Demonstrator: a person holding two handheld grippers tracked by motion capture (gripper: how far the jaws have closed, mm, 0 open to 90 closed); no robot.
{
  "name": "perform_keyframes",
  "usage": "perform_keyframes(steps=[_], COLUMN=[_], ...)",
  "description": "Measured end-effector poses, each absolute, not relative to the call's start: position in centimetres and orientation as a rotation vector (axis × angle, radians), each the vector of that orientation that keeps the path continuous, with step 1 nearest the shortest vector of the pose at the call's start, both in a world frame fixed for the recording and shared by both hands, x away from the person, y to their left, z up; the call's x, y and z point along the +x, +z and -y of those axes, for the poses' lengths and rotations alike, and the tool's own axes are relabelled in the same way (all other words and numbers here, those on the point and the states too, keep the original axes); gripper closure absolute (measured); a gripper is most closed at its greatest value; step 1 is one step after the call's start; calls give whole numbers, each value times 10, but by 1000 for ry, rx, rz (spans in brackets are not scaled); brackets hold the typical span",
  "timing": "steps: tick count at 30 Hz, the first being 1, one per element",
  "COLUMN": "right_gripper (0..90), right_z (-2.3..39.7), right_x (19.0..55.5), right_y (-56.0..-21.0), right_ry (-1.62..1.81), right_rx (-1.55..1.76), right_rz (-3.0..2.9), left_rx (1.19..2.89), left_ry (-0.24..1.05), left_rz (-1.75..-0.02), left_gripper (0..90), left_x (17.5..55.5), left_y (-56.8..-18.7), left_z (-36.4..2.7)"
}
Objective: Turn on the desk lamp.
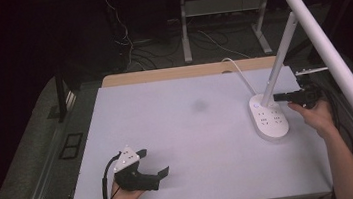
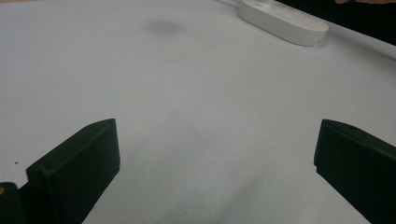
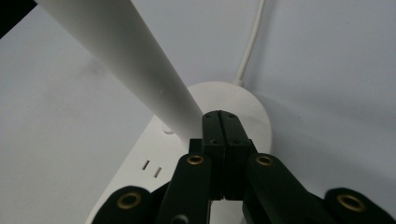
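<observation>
My right gripper (image 1: pixel 279 97) hovers over the lamp base (image 1: pixel 268 117), its jaws pressed flat together with nothing between them, the tips right at the foot of the lamp's white stem (image 1: pixel 280 53); whether they touch the stem I cannot tell. In the right gripper view the closed tips (image 3: pixel 219 116) sit just beside the stem (image 3: pixel 126 56), above the round end of the base (image 3: pixel 243 105), and the white cord (image 3: pixel 250 44) runs away from the base's far edge. The lamp's long tube (image 1: pixel 339 63) slants up and to the right of the base. My left gripper (image 1: pixel 153 168) rests well away from the base, on the near left part of the white table (image 1: pixel 189 143), its jaws spread wide and holding nothing.
</observation>
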State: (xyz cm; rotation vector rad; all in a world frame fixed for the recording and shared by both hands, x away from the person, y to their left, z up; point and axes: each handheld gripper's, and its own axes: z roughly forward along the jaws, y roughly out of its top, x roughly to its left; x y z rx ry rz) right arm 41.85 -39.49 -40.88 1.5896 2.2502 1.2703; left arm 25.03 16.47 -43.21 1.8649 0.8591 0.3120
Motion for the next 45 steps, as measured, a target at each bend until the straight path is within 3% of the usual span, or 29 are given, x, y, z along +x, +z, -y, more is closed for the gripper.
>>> perform_keyframes(steps=[45], right_gripper=[898], right_z=[392], right_x=[427], right_y=[-432], right_ry=[1256], right_rx=[1636], right_rz=[-2229], left_rx=[1870], left_ry=[319], left_rz=[-851], left_gripper=[0], left_x=[249], left_y=[-432], left_z=[-164])
